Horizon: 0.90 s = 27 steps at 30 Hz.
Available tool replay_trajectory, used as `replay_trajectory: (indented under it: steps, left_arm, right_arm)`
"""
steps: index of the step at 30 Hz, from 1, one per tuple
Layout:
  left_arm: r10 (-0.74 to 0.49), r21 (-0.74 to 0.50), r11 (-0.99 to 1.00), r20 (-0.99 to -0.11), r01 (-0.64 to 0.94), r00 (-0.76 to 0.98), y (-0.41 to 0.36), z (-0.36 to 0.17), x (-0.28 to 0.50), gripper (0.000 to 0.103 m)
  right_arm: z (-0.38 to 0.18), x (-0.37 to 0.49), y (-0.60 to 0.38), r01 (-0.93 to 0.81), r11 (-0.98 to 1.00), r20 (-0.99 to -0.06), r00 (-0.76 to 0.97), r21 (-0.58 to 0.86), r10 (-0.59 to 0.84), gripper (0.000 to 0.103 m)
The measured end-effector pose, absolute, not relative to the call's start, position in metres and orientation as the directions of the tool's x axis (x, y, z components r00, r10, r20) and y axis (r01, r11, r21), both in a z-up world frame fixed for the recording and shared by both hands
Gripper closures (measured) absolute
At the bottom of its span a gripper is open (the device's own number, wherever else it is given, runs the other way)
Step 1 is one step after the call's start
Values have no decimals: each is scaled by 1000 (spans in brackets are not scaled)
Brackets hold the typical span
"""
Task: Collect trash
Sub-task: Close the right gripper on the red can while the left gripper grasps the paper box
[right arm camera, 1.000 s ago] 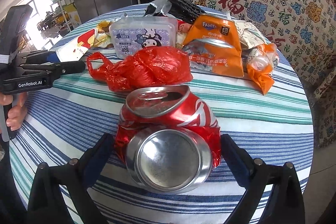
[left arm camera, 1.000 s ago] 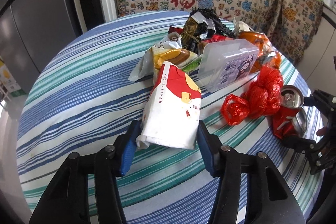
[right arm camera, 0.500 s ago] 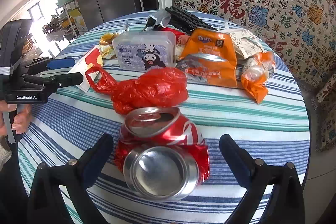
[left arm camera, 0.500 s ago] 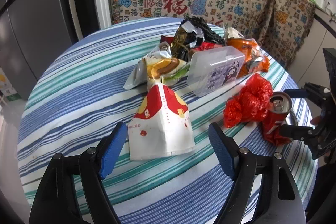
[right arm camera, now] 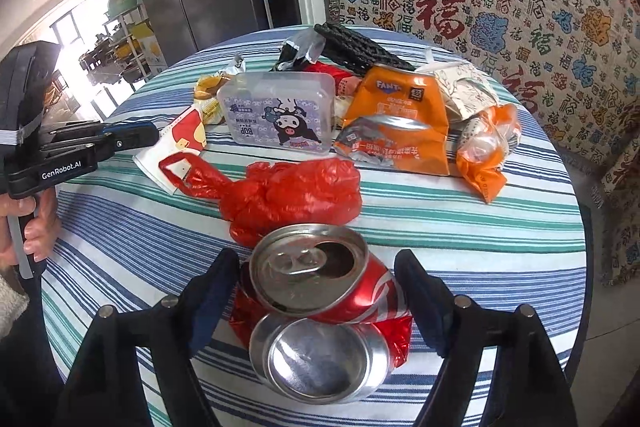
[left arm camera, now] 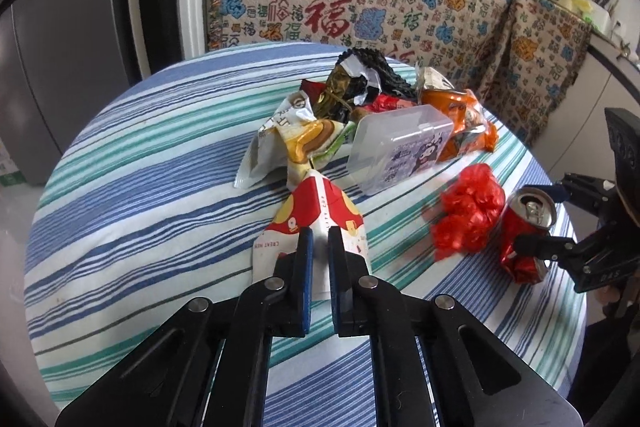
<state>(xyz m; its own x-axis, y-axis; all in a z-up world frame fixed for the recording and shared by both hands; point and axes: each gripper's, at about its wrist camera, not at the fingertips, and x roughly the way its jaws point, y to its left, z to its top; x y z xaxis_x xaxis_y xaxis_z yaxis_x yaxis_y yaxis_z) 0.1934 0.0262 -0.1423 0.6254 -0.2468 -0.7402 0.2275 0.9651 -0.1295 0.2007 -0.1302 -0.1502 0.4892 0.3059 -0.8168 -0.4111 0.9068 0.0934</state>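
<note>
1. While the left gripper (left arm camera: 319,259) has its blue-padded fingers (left arm camera: 305,263) pinched together on the near edge of the flattened red, white and yellow paper cup (left arm camera: 320,211), which lies on the striped bench (left arm camera: 140,187), the grip takes only a thin fold of paper.
2. Having just been closing, the right gripper (right arm camera: 316,291) straddles the crushed red aluminium drink can (right arm camera: 320,299); its fingers (right arm camera: 216,287) stand apart, close beside the can's sides, and I cannot tell whether either pad touches yet.
3. Just beyond the can sits a crumpled red plastic bag (right arm camera: 292,191); further out lie a clear plastic lidded box with a cartoon cow (right arm camera: 280,111), an orange drink pouch (right arm camera: 400,123) and the remaining wrappers.
4. Risk, left: the paper may tear or slide out when lifted, since so little of it sits between the pads.
5. Risk, right: the can is folded and uneven, so closing pads may meet it off-centre and squirt it forward into the bag, or roll it toward the near bench edge.
6. Both hands lifting together could split attention and cause a dropped piece.
</note>
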Motion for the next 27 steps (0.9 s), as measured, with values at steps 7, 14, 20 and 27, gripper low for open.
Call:
replay_trajectory:
  steps: [7, 14, 20, 27]
  left_arm:
    - [-221, -125, 973, -740, 193, 635, 22, -145, 191, 23]
    - [-188, -86, 977, -785, 198, 590, 5, -162, 205, 48]
    - [-195, -76, 973, -774, 217, 602, 1, -161, 201, 80]
    - [-220, -90, 967, -774, 240, 594, 0, -159, 193, 86]
  right_arm:
    - [-153, 197, -136, -400, 914, -828, 488, 67, 275, 21]
    - [-147, 198, -160, -451, 880, -838, 414, 150, 355, 17]
    - [-140, 197, -185, -512, 833, -833, 355, 207, 425, 17]
    - [-150, 203, -185, -571, 806, -850, 338, 157, 405, 21]
